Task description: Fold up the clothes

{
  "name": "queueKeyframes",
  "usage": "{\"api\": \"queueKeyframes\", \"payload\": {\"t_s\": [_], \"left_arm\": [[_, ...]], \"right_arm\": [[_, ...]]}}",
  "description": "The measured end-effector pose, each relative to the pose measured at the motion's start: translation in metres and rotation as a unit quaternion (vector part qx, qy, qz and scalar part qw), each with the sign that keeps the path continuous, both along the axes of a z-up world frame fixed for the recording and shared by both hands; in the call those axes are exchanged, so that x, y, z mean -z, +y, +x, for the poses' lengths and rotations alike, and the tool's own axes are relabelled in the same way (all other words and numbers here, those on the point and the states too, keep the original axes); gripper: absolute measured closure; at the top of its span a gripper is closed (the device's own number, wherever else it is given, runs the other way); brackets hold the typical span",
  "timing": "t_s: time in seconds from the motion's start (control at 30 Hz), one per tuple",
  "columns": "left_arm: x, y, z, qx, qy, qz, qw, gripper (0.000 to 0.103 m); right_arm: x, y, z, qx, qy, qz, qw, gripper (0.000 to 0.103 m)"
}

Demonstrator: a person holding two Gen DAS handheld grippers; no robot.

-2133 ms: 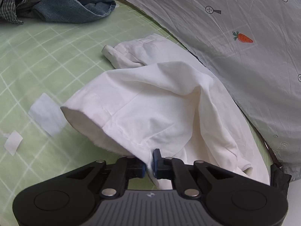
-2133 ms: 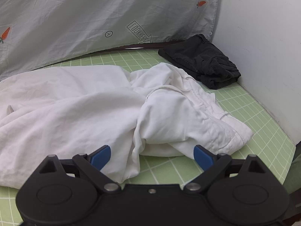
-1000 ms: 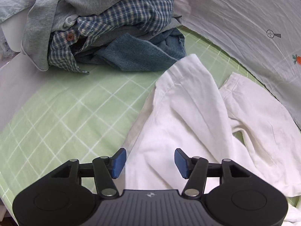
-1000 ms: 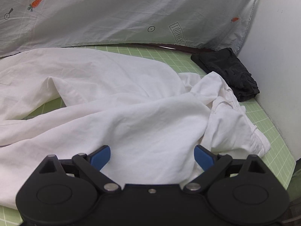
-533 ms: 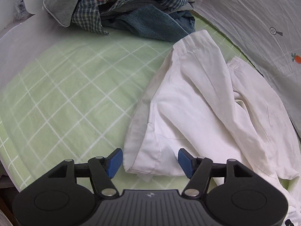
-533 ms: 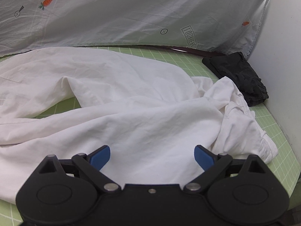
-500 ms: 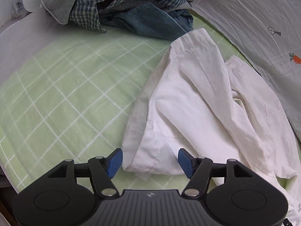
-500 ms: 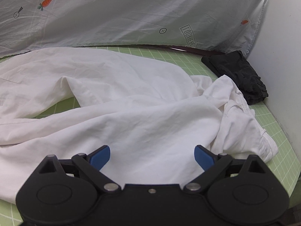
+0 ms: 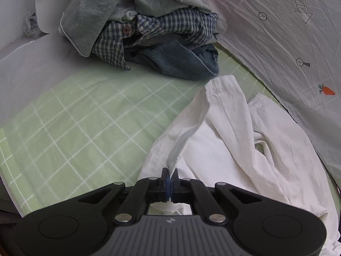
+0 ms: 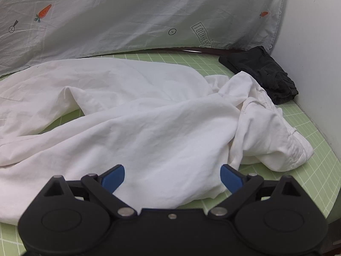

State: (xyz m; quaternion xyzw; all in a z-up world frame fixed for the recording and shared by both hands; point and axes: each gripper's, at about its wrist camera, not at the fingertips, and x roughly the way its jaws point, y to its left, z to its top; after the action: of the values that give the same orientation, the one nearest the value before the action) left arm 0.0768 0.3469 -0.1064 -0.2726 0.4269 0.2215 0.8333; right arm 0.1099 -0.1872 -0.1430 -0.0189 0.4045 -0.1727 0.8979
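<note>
On the left, the left gripper has its jaws pinched together on a raised edge of the white trousers, which lie crumpled across the green grid mat, near the pile of unfolded clothes at the far side. A steady, low pull should draw that leg flat without dragging the rest. On the right, the right gripper hovers with jaws apart over the bunched waist, ready to pin it; the folded black garment sits far right.
</note>
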Motion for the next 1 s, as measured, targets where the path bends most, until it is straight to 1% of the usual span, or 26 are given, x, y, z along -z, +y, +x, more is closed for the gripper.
{"api": "queueKeyframes", "payload": {"t_s": [0.07, 0.13, 0.17, 0.23, 0.3, 0.37, 0.4, 0.43, 0.5, 0.53, 0.57, 0.6, 0.67, 0.7, 0.73, 0.77, 0.83, 0.9, 0.93, 1.0], "left_arm": [[-0.02, 0.013, -0.009, -0.005, -0.009, 0.031, 0.9995, 0.102], [-0.03, 0.027, -0.019, -0.027, -0.023, 0.03, 0.9989, 0.101], [-0.029, 0.031, -0.021, -0.037, -0.018, 0.033, 0.9986, 0.101], [-0.025, 0.038, -0.024, -0.059, -0.003, 0.039, 0.9975, 0.101], [-0.01, 0.039, -0.024, -0.073, 0.03, 0.033, 0.9963, 0.101], [0.009, 0.037, -0.031, -0.088, 0.066, 0.018, 0.9938, 0.1], [0.014, 0.035, -0.033, -0.098, 0.076, 0.014, 0.9922, 0.097], [0.016, 0.033, -0.036, -0.105, 0.079, 0.014, 0.9912, 0.096], [0.016, 0.029, -0.041, -0.111, 0.08, 0.023, 0.9903, 0.085], [0.012, 0.026, -0.041, -0.105, 0.075, 0.033, 0.991, 0.074], [0.007, 0.022, -0.039, -0.097, 0.07, 0.045, 0.9918, 0.065], [0.002, 0.018, -0.038, -0.089, 0.063, 0.055, 0.9925, 0.062], [-0.009, 0.009, -0.035, -0.075, 0.049, 0.074, 0.9933, 0.05], [-0.013, 0.004, -0.033, -0.07, 0.043, 0.08, 0.9934, 0.046], [-0.016, -0.001, -0.031, -0.065, 0.038, 0.084, 0.9936, 0.04], [-0.019, -0.006, -0.029, -0.06, 0.033, 0.087, 0.9938, 0.038], [-0.021, -0.02, -0.021, -0.036, 0.025, 0.087, 0.9952, 0.036], [-0.021, -0.037, -0.012, -0.004, 0.022, 0.081, 0.9964, 0.031], [-0.02, -0.045, -0.007, 0.012, 0.021, 0.078, 0.9967, 0.029], [-0.016, -0.064, 0.004, 0.047, 0.024, 0.069, 0.9962, 0.028]], "right_arm": [[0.0, -0.005, -0.004, 0.004, -0.001, 0.001, 1.0, 0.006], [0.0, -0.01, -0.007, 0.01, -0.001, 0.001, 1.0, 0.006], [0.0, -0.013, -0.009, 0.013, -0.002, 0.003, 1.0, 0.006], [0.0, -0.018, -0.011, 0.019, -0.004, 0.009, 1.0, 0.006], [0.0, -0.022, -0.012, 0.023, -0.004, 0.01, 1.0, 0.006], [0.001, -0.026, -0.012, 0.027, -0.002, 0.014, 1.0, 0.006], [0.001, -0.028, -0.013, 0.029, -0.002, 0.016, 0.999, 0.006], [0.0, -0.03, -0.014, 0.032, -0.004, 0.016, 0.999, 0.006], [-0.004, -0.036, -0.017, 0.041, -0.012, 0.013, 0.999, 0.006], [-0.007, -0.04, -0.018, 0.048, -0.02, 0.013, 0.999, 0.006], [-0.01, -0.044, -0.02, 0.055, -0.028, 0.014, 0.998, 0.006], [-0.013, -0.048, -0.022, 0.062, -0.035, 0.015, 0.997, 0.006], [-0.019, -0.06, -0.027, 0.081, -0.051, 0.023, 0.995, 0.006], [-0.022, -0.068, -0.029, 0.094, -0.059, 0.03, 0.993, 0.006], [-0.024, -0.075, -0.032, 0.107, -0.067, 0.036, 0.991, 0.006], [-0.026, -0.083, -0.034, 0.119, -0.073, 0.042, 0.989, 0.006], [-0.027, -0.099, -0.039, 0.146, -0.083, 0.058, 0.984, 0.006], [-0.025, -0.12, -0.042, 0.182, -0.093, 0.09, 0.975, 0.006], [-0.022, -0.132, -0.045, 0.206, -0.097, 0.116, 0.967, 0.006], [-0.015, -0.157, -0.052, 0.25, -0.105, 0.17, 0.947, 0.007]]}}
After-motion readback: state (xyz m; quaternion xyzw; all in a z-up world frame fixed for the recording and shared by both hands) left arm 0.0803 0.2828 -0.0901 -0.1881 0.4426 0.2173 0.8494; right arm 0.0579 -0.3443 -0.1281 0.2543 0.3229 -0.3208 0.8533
